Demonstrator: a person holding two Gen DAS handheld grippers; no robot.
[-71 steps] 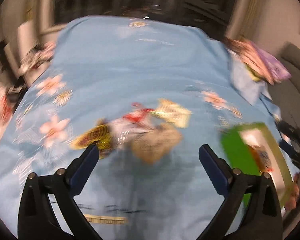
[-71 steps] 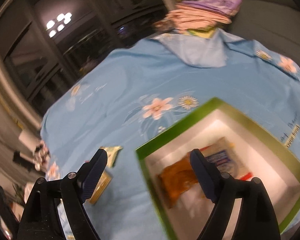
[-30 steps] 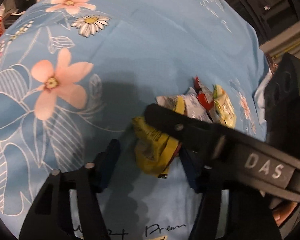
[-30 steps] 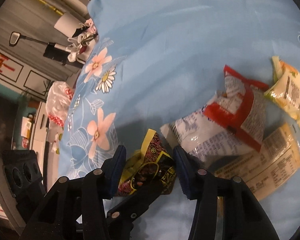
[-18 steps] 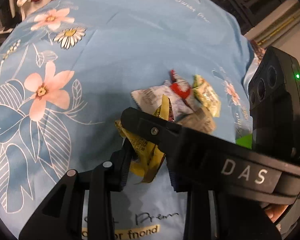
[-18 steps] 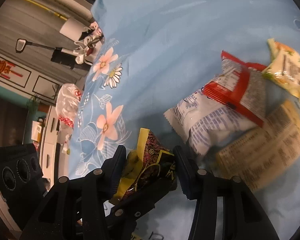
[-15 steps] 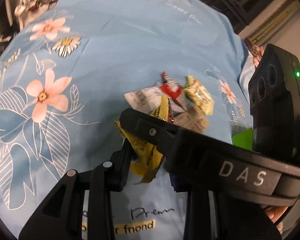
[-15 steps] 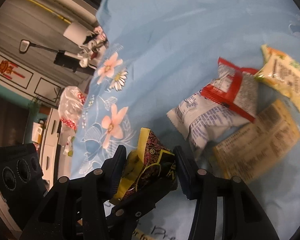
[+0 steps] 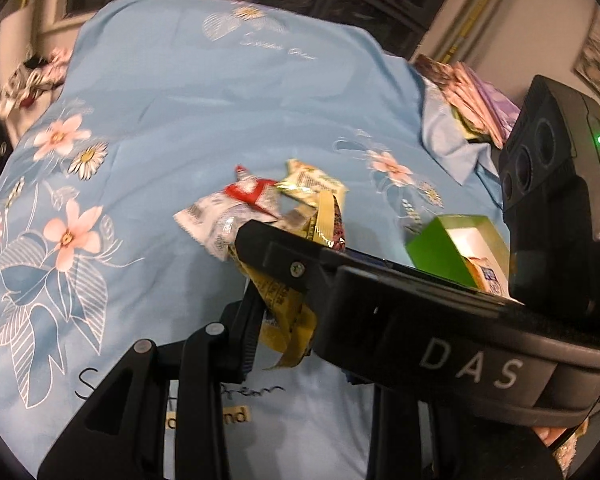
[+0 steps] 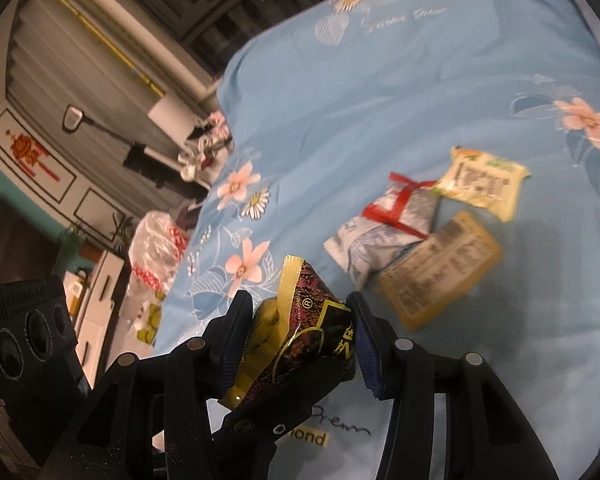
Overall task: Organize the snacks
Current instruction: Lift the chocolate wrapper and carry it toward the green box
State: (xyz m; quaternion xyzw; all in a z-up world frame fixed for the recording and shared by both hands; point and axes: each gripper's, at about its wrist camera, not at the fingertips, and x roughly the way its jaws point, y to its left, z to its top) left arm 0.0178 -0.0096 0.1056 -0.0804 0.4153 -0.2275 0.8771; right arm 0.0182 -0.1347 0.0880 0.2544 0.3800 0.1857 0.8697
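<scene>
Left wrist view: the left gripper (image 9: 296, 332) is narrow, and it looks pinched on the lower end of the yellow packet (image 9: 284, 312). Its far finger is mostly hidden behind the right gripper's body, which cuts right across the frame. The packet is up off the cloth (image 9: 180, 120), so the task's thing is in the air, near the loose ones. The green box (image 9: 440, 252) sits off to the right with its open top showing.

My worry here is that both tools are on one thin wrapper. If they pull different ways it could tear or slip out of one side. The tools are also crossed, so they could knock each other on the way to the box.

Count in this view: 1 held packet, 1 box, and at least 2 loose ones that I can make out, a white-red bag (image 9: 224, 216) and a pale bag (image 9: 312, 184). The rest is hidden behind the tool. There's also 1 stack (image 9: 472, 96) at the far edge, too blurry to count.

Right wrist view: the right gripper (image 10: 300, 340) is clamped on the same packet (image 10: 308, 320), which bulges between the pads. It's grabbed near the middle, so the free top flap could catch on the box rim on the way in.

Count in this view: 1 held packet and 3 loose ones lying on the cloth, touching or overlapping: the white-red bag (image 10: 388, 220), the pale bag (image 10: 484, 184) and a tan bag (image 10: 436, 268). Only a sliver of the box shows at the right edge.
</scene>
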